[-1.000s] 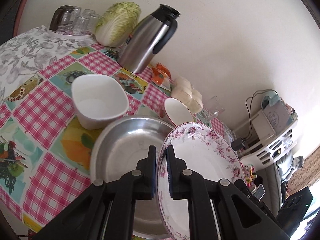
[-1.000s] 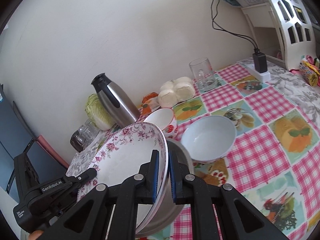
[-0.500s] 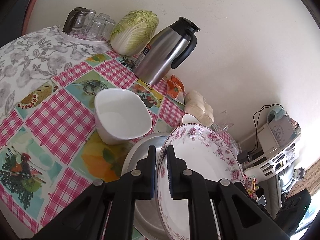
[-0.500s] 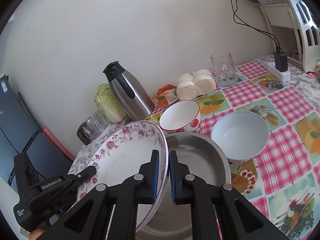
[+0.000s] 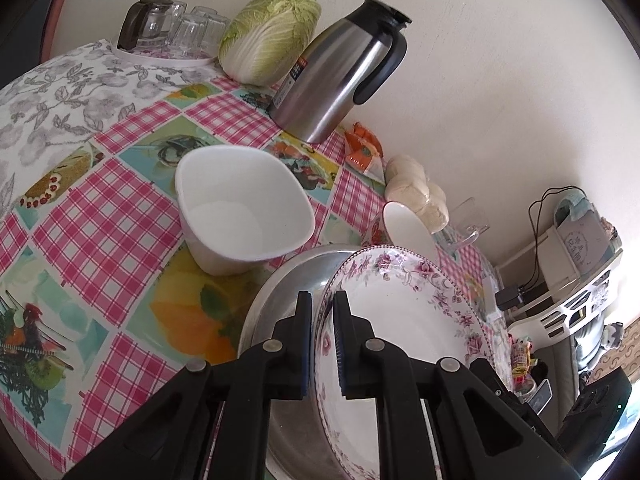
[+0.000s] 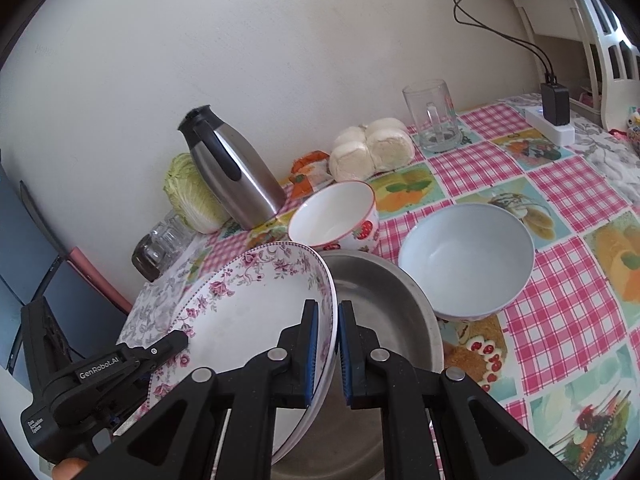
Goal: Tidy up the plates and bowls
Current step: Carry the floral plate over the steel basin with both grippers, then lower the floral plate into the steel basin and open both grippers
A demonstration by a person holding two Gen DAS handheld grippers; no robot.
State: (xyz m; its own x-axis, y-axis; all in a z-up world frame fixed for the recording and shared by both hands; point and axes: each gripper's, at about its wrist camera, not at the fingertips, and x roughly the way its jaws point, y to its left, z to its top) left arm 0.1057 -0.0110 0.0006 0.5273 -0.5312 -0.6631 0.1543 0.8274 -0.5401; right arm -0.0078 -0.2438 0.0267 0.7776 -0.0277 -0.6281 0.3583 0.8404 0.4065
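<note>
A white plate with a pink flower rim (image 5: 404, 320) (image 6: 248, 320) hangs tilted just over a steel basin (image 5: 288, 284) (image 6: 380, 304). My left gripper (image 5: 321, 300) is shut on the plate's left rim. My right gripper (image 6: 326, 308) is shut on its opposite rim. In the right wrist view the left gripper (image 6: 176, 340) shows at the plate's far edge. A squarish white bowl (image 5: 244, 208) stands left of the basin. A pale blue bowl (image 6: 466, 260) stands to its right. Behind it stands a strawberry-patterned bowl (image 6: 336, 218) (image 5: 408, 232).
On the checked tablecloth (image 5: 100, 216), along the wall, stand a steel thermos jug (image 5: 340, 80) (image 6: 232, 172), a cabbage (image 5: 272, 44), a tray of glasses (image 5: 172, 32), steamed buns (image 6: 372, 152) and a glass mug (image 6: 434, 116). A power strip (image 6: 552, 124) and white shelf (image 6: 580, 40) are at the right.
Both grippers have carried the plate sideways and a little lower over the steel basin; in the left wrist view the white bowl and jug have slid right and nearer. Both grips are unchanged.
</note>
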